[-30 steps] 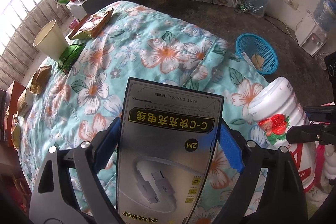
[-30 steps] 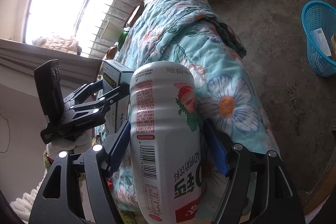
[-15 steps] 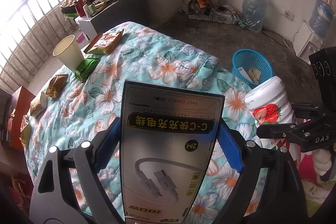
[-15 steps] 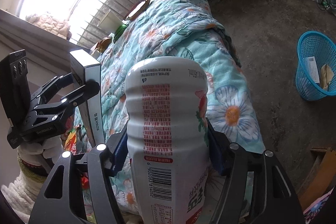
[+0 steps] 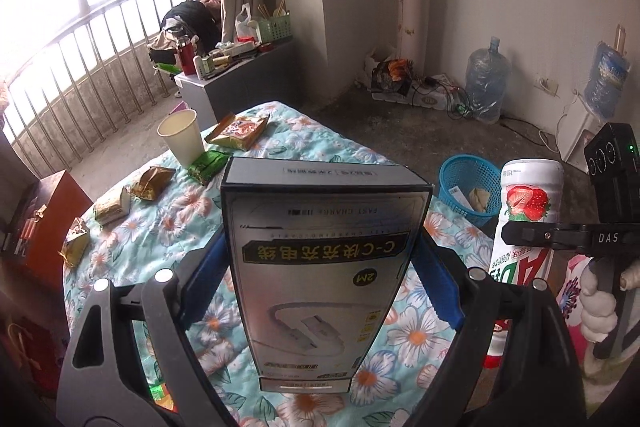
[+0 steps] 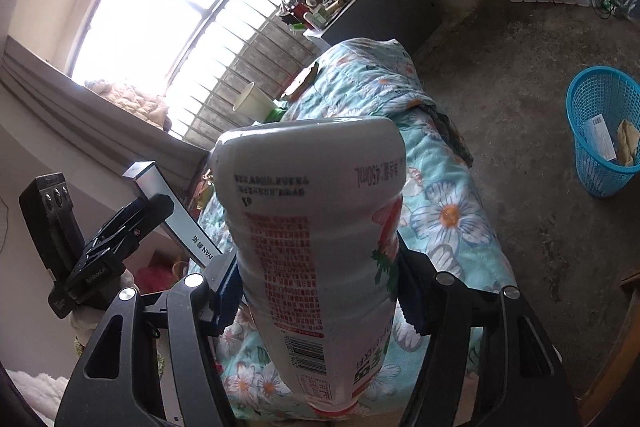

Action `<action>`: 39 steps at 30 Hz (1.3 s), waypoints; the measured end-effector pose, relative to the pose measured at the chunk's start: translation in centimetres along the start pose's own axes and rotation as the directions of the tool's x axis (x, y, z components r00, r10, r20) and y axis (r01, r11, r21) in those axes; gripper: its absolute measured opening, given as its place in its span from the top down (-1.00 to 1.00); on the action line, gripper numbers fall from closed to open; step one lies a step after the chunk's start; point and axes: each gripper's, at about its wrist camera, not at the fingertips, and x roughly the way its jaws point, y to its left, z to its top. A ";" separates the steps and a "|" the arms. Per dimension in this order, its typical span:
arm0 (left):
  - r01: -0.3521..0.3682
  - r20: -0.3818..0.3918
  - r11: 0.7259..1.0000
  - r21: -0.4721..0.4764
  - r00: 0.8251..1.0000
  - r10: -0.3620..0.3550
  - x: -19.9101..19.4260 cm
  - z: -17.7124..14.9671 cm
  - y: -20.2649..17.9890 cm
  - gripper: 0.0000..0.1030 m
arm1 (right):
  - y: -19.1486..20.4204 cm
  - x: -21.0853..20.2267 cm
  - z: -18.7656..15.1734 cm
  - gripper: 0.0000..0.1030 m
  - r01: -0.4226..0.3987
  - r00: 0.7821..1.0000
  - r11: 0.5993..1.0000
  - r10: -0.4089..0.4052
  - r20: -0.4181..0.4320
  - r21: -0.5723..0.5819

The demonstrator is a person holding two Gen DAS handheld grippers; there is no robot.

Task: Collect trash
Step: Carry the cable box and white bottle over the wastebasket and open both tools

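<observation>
My left hand-held gripper [image 5: 320, 279] is clamped on a grey cable box [image 5: 320, 267] that stands upright in the lower centre of the left view, and my right hand-held gripper [image 6: 320, 287] squeezes a white strawberry drink bottle [image 6: 316, 247] held bottom-up in the middle of its view; its jaws have just been closing a little on the bottle. Beneath both lies a table [image 5: 304, 143] under a floral turquoise quilt, carrying a paper cup [image 5: 182, 137] and several snack wrappers [image 5: 240, 131] toward the upper left. On the bare concrete floor at the right stands a blue basket [image 5: 460, 179] with scraps inside, and water jugs [image 5: 488, 83] line the far wall beside a barred window. The box hides the quilt's middle, the bottle's cap is cut off at the frame's bottom, and the glare washes out the window. Compared with a second ago, both views show far more wall and window and less quilt, and the basket sits lower in frame.
</observation>
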 end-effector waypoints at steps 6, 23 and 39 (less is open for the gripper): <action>-0.011 0.081 1.000 0.011 0.997 0.010 -1.9 1.5 -0.6 -0.60 | 0.3 -1.4 0.4 -0.21 -0.024 0.998 1.000 0.024 0.049 0.001; 0.014 0.138 0.999 0.030 0.990 -0.018 -2.7 3.3 -3.3 -0.60 | -1.0 -4.3 0.4 -0.21 -0.062 0.990 0.998 0.059 0.127 0.024; 0.038 0.143 0.998 0.053 0.989 -0.045 -2.4 4.1 -5.0 -0.60 | -2.5 -7.3 0.4 -0.20 -0.079 0.980 0.996 0.070 0.184 0.042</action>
